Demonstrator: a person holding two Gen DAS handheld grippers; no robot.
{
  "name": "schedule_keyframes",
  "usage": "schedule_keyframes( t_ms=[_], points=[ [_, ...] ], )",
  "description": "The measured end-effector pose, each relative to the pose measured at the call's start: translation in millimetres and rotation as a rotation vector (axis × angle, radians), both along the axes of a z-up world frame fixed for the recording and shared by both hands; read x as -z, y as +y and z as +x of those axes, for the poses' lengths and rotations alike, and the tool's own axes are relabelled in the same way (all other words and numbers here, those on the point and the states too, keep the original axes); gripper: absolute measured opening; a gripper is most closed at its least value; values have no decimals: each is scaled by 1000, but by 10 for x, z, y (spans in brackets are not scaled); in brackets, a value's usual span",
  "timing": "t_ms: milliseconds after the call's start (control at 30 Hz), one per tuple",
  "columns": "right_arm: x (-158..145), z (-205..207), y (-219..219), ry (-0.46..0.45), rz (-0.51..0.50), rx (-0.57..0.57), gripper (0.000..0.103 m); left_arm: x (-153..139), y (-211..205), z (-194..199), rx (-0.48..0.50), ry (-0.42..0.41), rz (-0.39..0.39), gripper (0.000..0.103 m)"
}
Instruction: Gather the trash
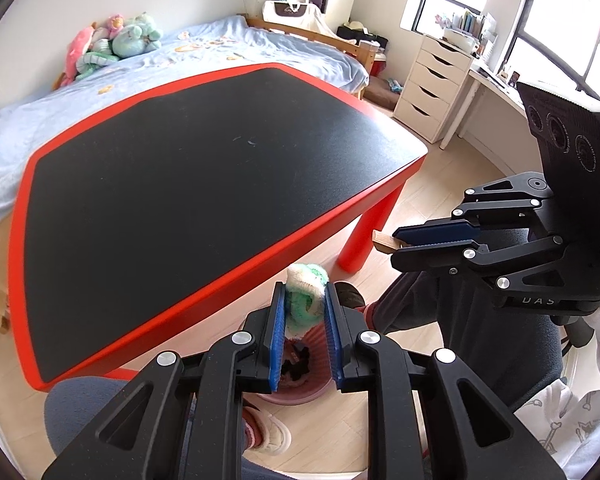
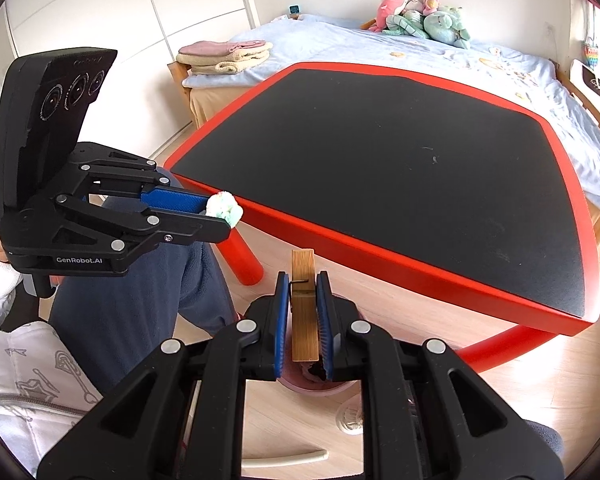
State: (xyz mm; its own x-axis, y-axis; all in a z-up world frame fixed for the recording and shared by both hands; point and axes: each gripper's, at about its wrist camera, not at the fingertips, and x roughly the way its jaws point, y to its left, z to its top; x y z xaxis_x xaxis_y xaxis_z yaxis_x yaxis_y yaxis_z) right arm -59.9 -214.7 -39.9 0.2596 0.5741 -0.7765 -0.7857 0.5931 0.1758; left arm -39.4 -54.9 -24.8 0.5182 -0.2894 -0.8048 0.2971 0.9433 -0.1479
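1. My left tongs [image 1: 305, 322] hold a fluffy green-and-white ball [image 1: 306, 294] between narrow blue pads; it sits right above the pink bin [image 1: 300, 394] on the floor.
2. My right tongs [image 2: 303, 322] are nearly closed on a wooden clothespin [image 2: 304, 308], also above the bin [image 2: 320, 390].
3. The red table [image 1: 20, 240] has nothing left on its black top, so I judge the dropping is the step in hand.
4. Risk: the ball is soft and may stick to the rough pads when I open, then fall beside the bin.
5. Risk: the clothespin stands long and is held low on its body; it may tip on release, hit the rim and bounce to the floor.
6. The bin is mostly hidden by the tongs, so my aim is uncertain.
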Motion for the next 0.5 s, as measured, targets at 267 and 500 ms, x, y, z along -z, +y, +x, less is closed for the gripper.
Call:
schedule_keyframes(
  t_ms=[267, 500],
  points=[
    [44, 43, -54, -9, -8, 57, 91, 31, 75, 33, -59, -7, -2, 90],
    [93, 64, -77, 5, -27, 91, 98, 63, 141, 37, -99, 0, -6, 95]
  ],
)
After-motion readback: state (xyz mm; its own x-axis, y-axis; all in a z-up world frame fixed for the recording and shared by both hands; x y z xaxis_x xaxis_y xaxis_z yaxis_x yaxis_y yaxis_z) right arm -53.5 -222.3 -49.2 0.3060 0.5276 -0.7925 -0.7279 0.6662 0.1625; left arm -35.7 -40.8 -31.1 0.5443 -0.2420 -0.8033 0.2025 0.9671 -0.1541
